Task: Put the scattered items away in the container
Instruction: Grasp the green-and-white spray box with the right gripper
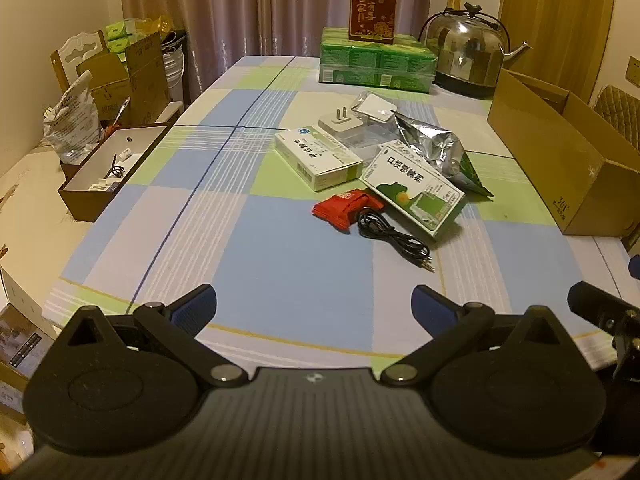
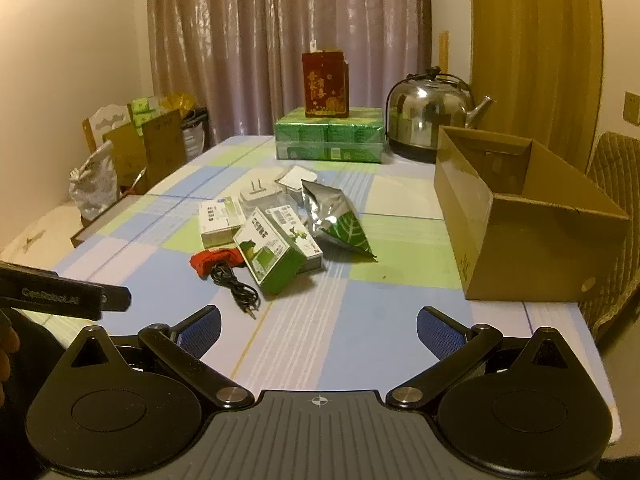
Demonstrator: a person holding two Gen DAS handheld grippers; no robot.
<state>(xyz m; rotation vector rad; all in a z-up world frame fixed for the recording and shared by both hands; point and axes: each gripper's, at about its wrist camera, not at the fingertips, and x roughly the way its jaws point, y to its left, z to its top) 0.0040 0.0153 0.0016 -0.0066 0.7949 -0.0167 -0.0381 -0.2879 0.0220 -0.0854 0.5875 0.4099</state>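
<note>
A heap of items lies mid-table: a white-green medicine box [image 1: 318,158] [image 2: 218,220], a greener box [image 1: 414,192] [image 2: 270,254], a silver foil pouch [image 1: 434,148] [image 2: 334,216], a white plug adapter [image 1: 342,120] [image 2: 256,194], a red packet [image 1: 344,208] [image 2: 212,260] and a black cable [image 1: 394,240] [image 2: 236,286]. The open cardboard box [image 1: 560,168] [image 2: 520,232] stands at the right. My left gripper [image 1: 314,304] and right gripper [image 2: 318,326] hover over the near table edge, both open with nothing between the fingers.
At the far end stand green tissue packs [image 1: 376,66] [image 2: 328,136] with a red carton [image 1: 372,8] on top, and a steel kettle [image 1: 466,50] [image 2: 430,120]. A brown tray [image 1: 108,168] with small parts sits off the left edge, beside a plastic bag [image 1: 72,124] and cartons.
</note>
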